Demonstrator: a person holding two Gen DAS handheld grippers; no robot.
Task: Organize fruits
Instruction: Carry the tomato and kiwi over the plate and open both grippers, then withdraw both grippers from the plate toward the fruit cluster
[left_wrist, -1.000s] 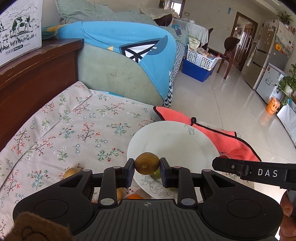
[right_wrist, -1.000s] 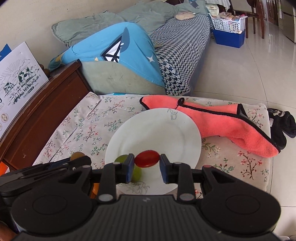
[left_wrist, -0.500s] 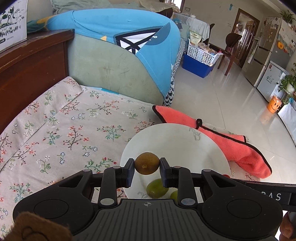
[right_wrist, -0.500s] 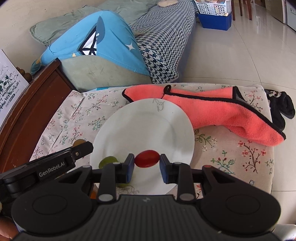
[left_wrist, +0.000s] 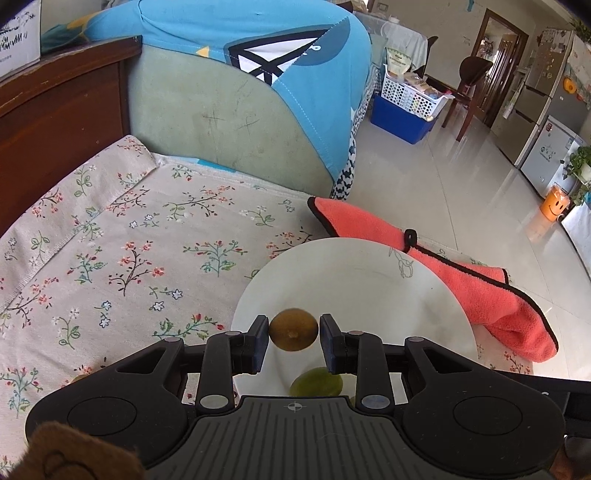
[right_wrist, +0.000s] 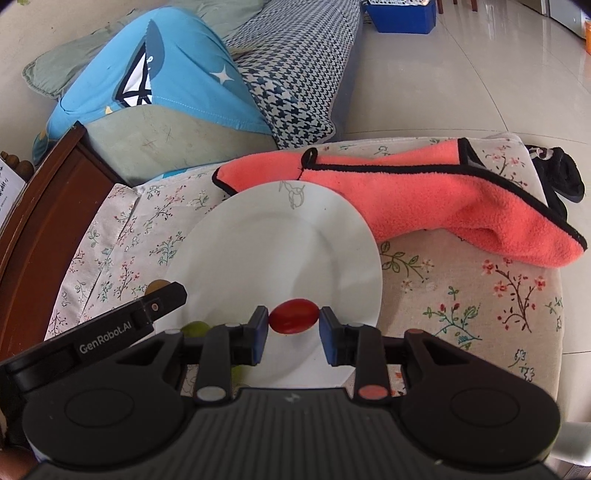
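Note:
A brown kiwi-like fruit (left_wrist: 293, 329) sits between the jaws of my left gripper (left_wrist: 293, 332), low over the near part of the white plate (left_wrist: 369, 273). The jaws are opening and a thin gap shows beside the fruit. A red cherry tomato (right_wrist: 293, 321) lies between the jaws of my right gripper (right_wrist: 293, 325), over the plate's (right_wrist: 266, 236) near edge. Those jaws are opening too, with the pads just off it. A green fruit (left_wrist: 316, 382) rests on the plate under the left gripper. It appears again as the green fruit (right_wrist: 195, 328) in the right wrist view.
A coral towel (right_wrist: 443, 199) lies against the plate's far right rim, with a black cloth (right_wrist: 561, 173) past it at the table's corner. A yellowish fruit (right_wrist: 157, 285) sits on the floral tablecloth (left_wrist: 129, 258) left of the plate. A wooden cabinet (left_wrist: 55, 110) and a sofa border the far side.
Both grippers have come forward and down over the plate. Their jaws have widened a little, so both fruits sit looser and slightly lower between the pads.

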